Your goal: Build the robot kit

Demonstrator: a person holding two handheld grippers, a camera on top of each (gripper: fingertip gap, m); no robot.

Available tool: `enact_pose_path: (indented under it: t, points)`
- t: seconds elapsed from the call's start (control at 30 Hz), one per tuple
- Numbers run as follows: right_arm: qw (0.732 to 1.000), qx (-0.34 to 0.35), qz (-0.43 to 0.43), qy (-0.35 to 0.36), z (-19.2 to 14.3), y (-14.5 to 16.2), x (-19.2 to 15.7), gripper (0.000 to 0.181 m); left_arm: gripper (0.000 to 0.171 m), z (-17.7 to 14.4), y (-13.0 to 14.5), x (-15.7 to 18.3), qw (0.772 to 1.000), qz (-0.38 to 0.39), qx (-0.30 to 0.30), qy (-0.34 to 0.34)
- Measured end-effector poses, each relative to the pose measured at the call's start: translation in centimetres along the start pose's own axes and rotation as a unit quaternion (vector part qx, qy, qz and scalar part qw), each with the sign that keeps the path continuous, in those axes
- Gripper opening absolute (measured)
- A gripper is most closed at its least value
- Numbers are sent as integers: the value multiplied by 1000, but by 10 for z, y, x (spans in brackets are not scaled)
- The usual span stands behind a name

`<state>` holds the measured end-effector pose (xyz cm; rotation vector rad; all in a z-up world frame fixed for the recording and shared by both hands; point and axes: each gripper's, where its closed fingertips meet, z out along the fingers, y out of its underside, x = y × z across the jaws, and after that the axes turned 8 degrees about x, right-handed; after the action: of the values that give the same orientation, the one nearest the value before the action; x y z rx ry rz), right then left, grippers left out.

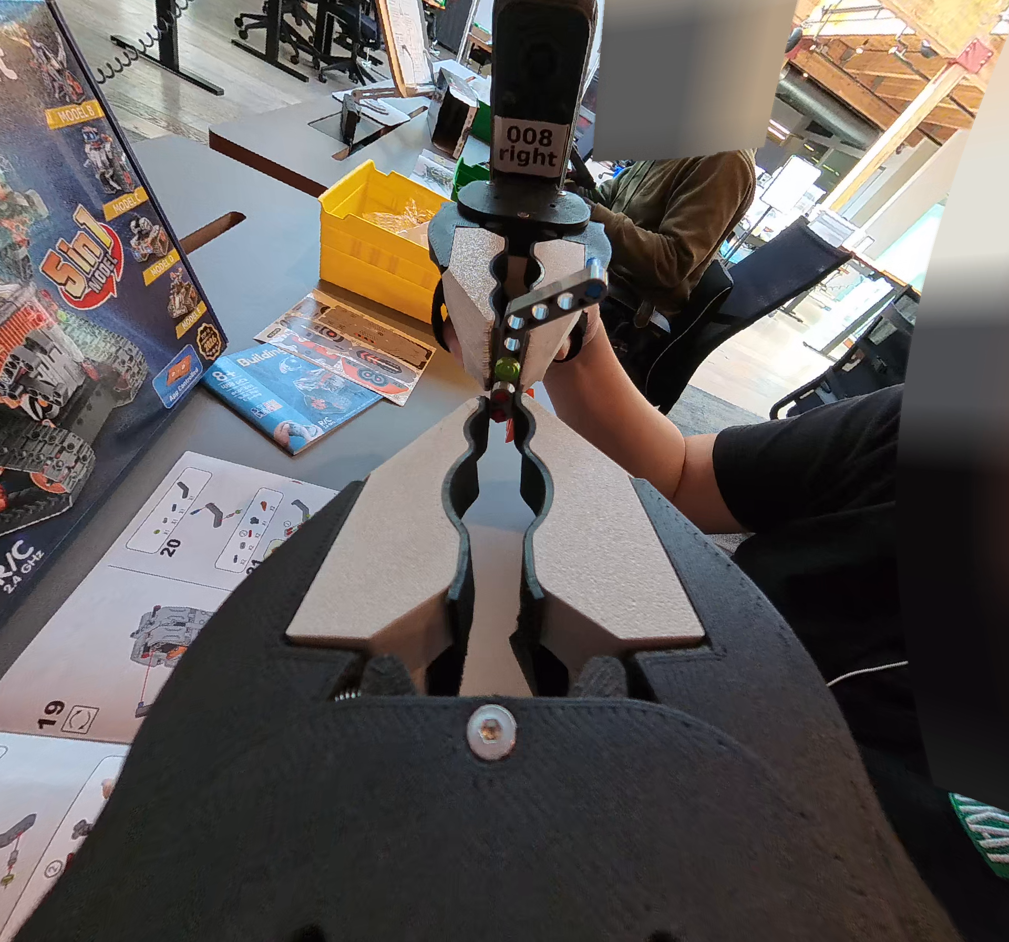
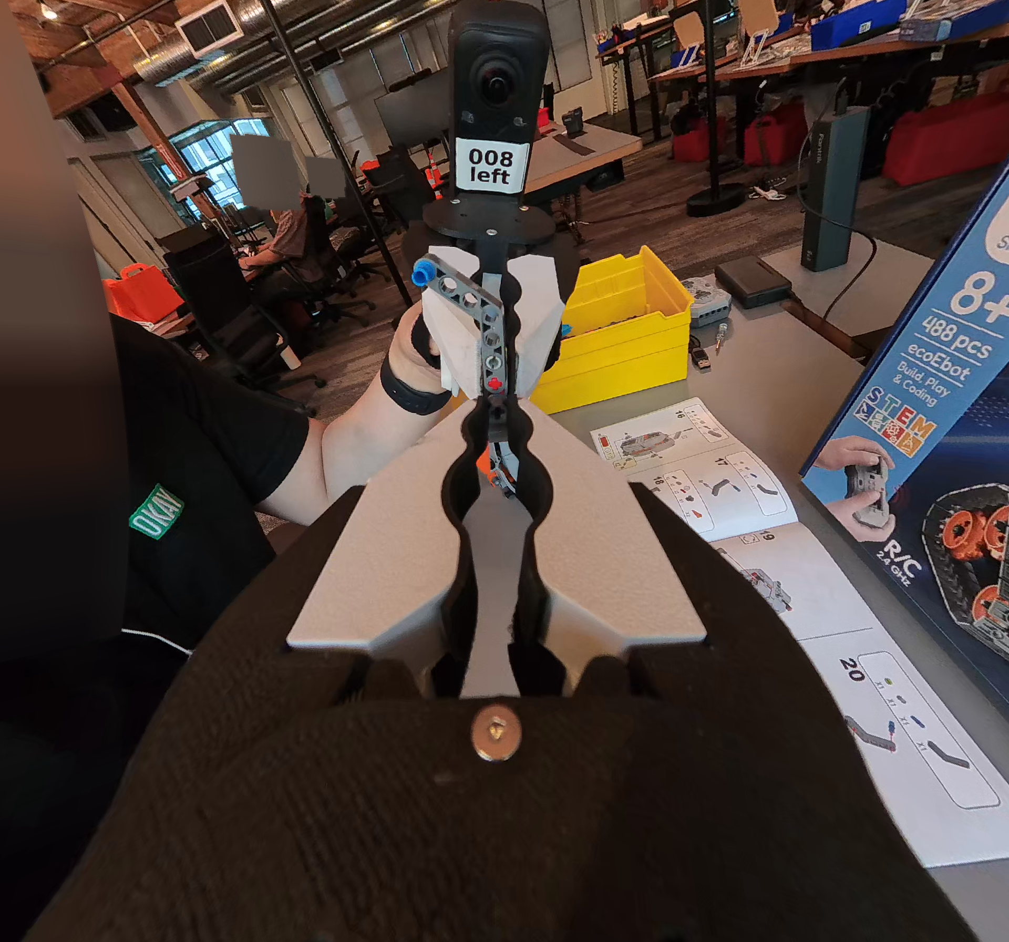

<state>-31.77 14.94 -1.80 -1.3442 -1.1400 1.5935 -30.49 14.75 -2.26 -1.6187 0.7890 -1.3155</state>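
Note:
My two grippers meet tip to tip above the grey table. Between them is a small assembly: a bent grey beam with holes, a blue pin at its upper end, a green piece, and red parts at its lower end. My left gripper is shut on that lower end. The right gripper faces it, held by a hand. In the right wrist view the beam stands in front of the left gripper. My right gripper is shut on a dark grey part at the beam's foot. An orange piece hangs below.
A yellow bin sits behind the grippers. A big toy box stands at the table's side. An open instruction booklet lies below, with a blue booklet and a sticker sheet nearby. The person's arm is close.

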Motion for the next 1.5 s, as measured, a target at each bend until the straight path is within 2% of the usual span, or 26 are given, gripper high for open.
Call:
enact_pose_path:
  t: [0.53,0.67,0.73,0.77,0.87,0.93,1.03,1.1,1.33,1.5]
  points:
    - [1000,14,12,-2,-3,-4,2,6,6,-4,-3,-2,1000,3,5,-11]
    - [1000,0,15,1,-2,0,3,6,6,-2,-4,-1,1000,-1,10,-4]
    - [997,-56,23,38,-7,19,15,7,6,-4,-5,-2,1000,-3,12,-5]
    - [990,-112,25,83,-13,38,30,7,6,-5,-5,-2,1000,-7,12,-3]
    - [937,-290,16,194,-39,104,72,7,6,-12,-3,-12,999,-8,2,-34]
    - [905,-361,31,224,-46,135,86,7,6,-19,1,-22,998,4,-15,-68]
    - [852,-460,28,249,-58,174,99,7,6,-32,-1,-23,996,4,-19,-84]
    - [838,-485,31,250,-57,189,103,7,6,-39,-4,-21,996,9,-14,-87]
    - [819,-517,46,243,-58,210,105,7,6,-44,-11,-11,998,6,4,-65]
    - [825,-511,50,235,-56,210,104,8,6,-40,-9,-10,998,-6,0,-58]
